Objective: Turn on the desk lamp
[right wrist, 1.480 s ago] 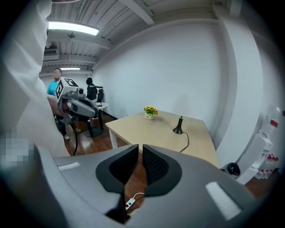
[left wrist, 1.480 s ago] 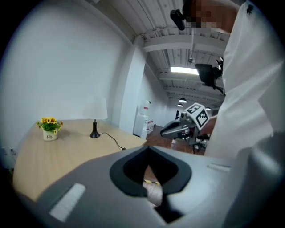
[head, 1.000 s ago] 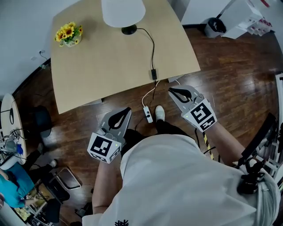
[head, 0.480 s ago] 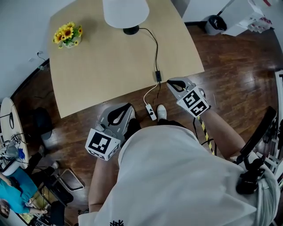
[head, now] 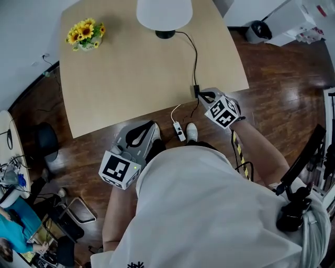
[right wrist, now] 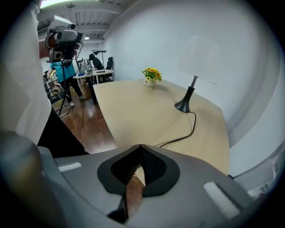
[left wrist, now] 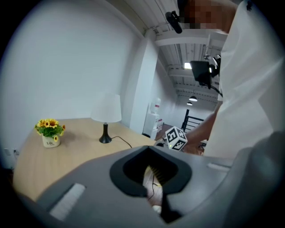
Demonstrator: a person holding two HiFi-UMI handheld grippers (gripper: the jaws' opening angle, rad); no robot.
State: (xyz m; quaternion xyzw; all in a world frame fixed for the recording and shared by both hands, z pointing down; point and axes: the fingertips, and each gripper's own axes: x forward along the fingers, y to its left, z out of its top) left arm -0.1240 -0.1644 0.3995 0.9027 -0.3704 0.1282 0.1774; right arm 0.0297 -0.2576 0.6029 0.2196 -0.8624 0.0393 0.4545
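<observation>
The desk lamp [head: 164, 14] with a white shade and black base stands at the far edge of the wooden table [head: 120, 73]. Its black cord [head: 194, 57] runs to a small inline switch [head: 195, 90] at the table's near right edge. My right gripper [head: 202, 96] is shut, its tips right beside that switch; I cannot tell if they touch. The right gripper view shows the lamp [right wrist: 192, 71] and the cord [right wrist: 189, 131] beyond the shut jaws [right wrist: 140, 146]. My left gripper [head: 151, 126] is shut and empty, over the floor just off the table's near edge.
A pot of yellow flowers [head: 85, 34] sits at the table's far left corner. A white power strip [head: 180, 131] and a shoe [head: 190, 132] are on the floor between the grippers. A dark bin [head: 258, 30] stands far right; a chair [head: 47, 144] is at left.
My right gripper has moved forward and left, from over the floor up to the inline switch at the table's edge. The left gripper has stayed about where it was.
</observation>
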